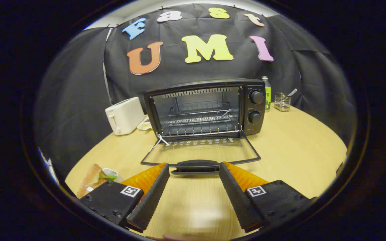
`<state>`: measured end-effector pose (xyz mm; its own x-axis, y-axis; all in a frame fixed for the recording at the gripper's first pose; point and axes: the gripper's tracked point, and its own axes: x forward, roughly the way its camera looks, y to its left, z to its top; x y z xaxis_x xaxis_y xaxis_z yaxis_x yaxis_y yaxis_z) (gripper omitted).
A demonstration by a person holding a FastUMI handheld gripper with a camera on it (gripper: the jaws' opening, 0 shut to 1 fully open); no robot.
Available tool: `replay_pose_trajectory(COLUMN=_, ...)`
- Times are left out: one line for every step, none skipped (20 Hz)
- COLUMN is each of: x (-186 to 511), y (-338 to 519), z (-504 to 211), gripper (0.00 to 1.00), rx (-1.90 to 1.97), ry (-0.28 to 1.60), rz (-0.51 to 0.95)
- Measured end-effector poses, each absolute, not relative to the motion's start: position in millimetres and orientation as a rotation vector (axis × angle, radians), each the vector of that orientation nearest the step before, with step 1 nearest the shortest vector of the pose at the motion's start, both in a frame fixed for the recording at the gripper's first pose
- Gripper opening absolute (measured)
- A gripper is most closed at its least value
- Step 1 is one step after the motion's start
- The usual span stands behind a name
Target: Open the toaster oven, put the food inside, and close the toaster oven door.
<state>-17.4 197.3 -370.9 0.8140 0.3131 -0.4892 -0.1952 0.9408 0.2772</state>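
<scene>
Gripper [194, 169] fingers apart, empty, tips just short of oven door handle [195, 165]. Food [94, 177] on worktop [297, 157], left of fingers, well short of toaster oven [206, 107]. Door [201, 150] down flat, rack [199, 121] bare. Judged step: fetch food. Swing left, close on food edges level, lift clear of door before sliding onto rack. White toaster [124, 115] left of oven.

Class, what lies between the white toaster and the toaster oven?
In the gripper view, a small plate lies between the white toaster and the toaster oven.
</scene>
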Motion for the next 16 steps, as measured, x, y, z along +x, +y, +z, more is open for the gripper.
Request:
replay_pose_trajectory(x=-23, y=202, z=-364, gripper=1.00, rx=0.256, ry=0.575, rz=0.305)
replay_pose_trajectory(x=-28, y=208, z=-358, gripper=0.99, rx=0.294, ry=0.598, rz=0.343)
replay_pose_trajectory(x=-36, y=215, z=-353, gripper=0.98, rx=0.329, ry=0.627, rz=0.383)
replay_pose_trajectory(x=-41, y=221, z=-348, gripper=0.99, rx=0.357, ry=0.652, rz=0.421)
replay_pose_trajectory(x=-46, y=227, z=-342, gripper=0.99, rx=0.383, ry=0.677, rz=0.456)
replay_pose_trajectory(x=-51, y=234, z=-337, gripper=0.99, rx=0.405, ry=0.706, rz=0.493)
replay_pose_trajectory(x=-56, y=240, z=-332, gripper=0.99, rx=0.425, ry=0.735, rz=0.529)
replay_pose_trajectory(x=-61, y=249, z=-328, gripper=0.98, rx=0.453, ry=0.773, rz=0.570)
replay_pose_trajectory(x=-68, y=259, z=-325, gripper=0.98, rx=0.475, ry=0.824, rz=0.617)
replay_pose_trajectory(x=-75, y=268, z=-324, gripper=0.98, rx=0.485, ry=0.883, rz=0.657)
replay_pose_trajectory(x=-81, y=273, z=-326, gripper=0.98, rx=0.486, ry=0.947, rz=0.679)
replay_pose_trajectory(x=-89, y=278, z=-329, gripper=0.98, rx=0.482, ry=1.021, rz=0.692)
replay_pose_trajectory(x=-98, y=283, z=-329, gripper=0.98, rx=0.493, ry=1.090, rz=0.710)
replay_pose_trajectory(x=-104, y=289, z=-328, gripper=0.98, rx=0.524, ry=1.145, rz=0.741)
replay_pose_trajectory(x=-108, y=297, z=-324, gripper=0.98, rx=0.555, ry=1.186, rz=0.772)
replay_pose_trajectory(x=-110, y=302, z=-322, gripper=0.96, rx=0.572, ry=1.213, rz=0.793)
